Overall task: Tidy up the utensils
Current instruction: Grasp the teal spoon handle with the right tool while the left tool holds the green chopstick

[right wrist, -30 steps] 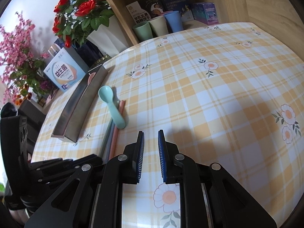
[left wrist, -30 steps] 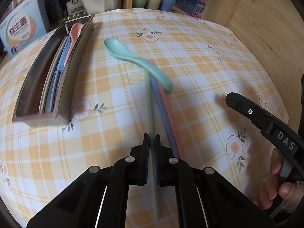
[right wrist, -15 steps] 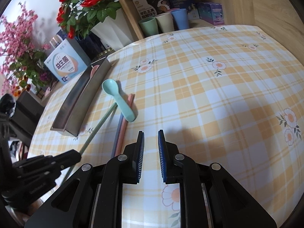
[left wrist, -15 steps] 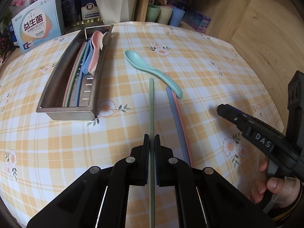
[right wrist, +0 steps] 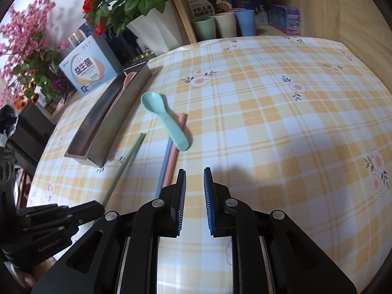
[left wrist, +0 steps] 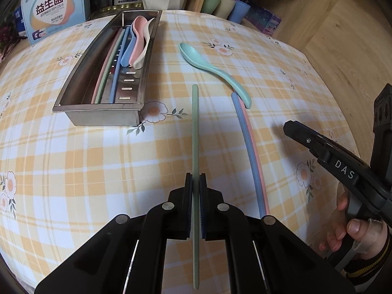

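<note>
My left gripper (left wrist: 195, 178) is shut on a green chopstick (left wrist: 195, 127) that points away from me, between the steel tray (left wrist: 103, 116) and the teal spoon (left wrist: 208, 65). The spoon's handle rests on the far ends of a blue chopstick (left wrist: 247, 142) and a pink chopstick (left wrist: 254, 144), which lie side by side on the checked cloth. Inside the tray lie several spoons and chopsticks. My right gripper (right wrist: 194, 174) hovers open near the close ends of that pair, with nothing between its fingers. In the right wrist view the green chopstick (right wrist: 127, 161) runs down to the left gripper (right wrist: 98, 207).
A light blue box (left wrist: 52, 12), a white vase of red flowers (right wrist: 156, 29) and three cups (right wrist: 223, 25) stand behind the table's far edge. A wooden wall (left wrist: 343, 49) borders the right. A person's hand (left wrist: 352, 230) holds the right gripper's handle.
The left gripper has drawn the green chopstick out from beside the blue and pink pair and shifted it left toward the tray. The right gripper has drifted slightly, still open.
</note>
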Motion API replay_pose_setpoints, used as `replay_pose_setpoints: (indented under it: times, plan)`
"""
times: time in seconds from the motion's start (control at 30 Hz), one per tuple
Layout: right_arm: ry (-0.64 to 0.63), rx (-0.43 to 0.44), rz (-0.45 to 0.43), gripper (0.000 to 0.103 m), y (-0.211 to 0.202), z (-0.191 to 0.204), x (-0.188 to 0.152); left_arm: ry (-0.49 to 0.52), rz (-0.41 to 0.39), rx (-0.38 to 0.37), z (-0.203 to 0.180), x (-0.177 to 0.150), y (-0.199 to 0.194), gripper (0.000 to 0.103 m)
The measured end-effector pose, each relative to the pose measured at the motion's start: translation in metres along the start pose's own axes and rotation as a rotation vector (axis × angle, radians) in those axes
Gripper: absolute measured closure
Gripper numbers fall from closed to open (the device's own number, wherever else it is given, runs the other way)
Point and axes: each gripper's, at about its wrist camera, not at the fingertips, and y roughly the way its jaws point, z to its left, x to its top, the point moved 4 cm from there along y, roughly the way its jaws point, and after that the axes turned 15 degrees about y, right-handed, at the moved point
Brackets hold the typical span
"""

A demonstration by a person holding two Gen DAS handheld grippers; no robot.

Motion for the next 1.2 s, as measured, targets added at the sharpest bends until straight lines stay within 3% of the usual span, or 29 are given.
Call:
replay_pose_setpoints:
  times: [0.33,0.77,0.93,1.03,1.2]
  plan:
    - [0.013,-0.007,0.005,0.087,0.002,-0.005,0.000,0.030,0.032,0.014,-0.003,0.005,0.014,0.096]
    - [0.035,-0.016,0.021,0.087,0.007,-0.013,-0.001,0.121,-0.005,0.063,-0.009,0.019,0.024,0.097]
    - [0.028,-0.024,0.027,0.087,0.008,-0.012,-0.002,0.094,-0.020,0.046,-0.008,0.016,0.021,0.098]
    - [0.027,-0.030,0.024,0.087,0.007,-0.012,-0.001,0.006,-0.043,-0.039,-0.001,0.010,0.017,0.098]
    - [0.021,-0.045,0.019,0.087,0.005,-0.011,0.001,-0.015,-0.111,-0.038,0.008,0.009,-0.005,0.098]
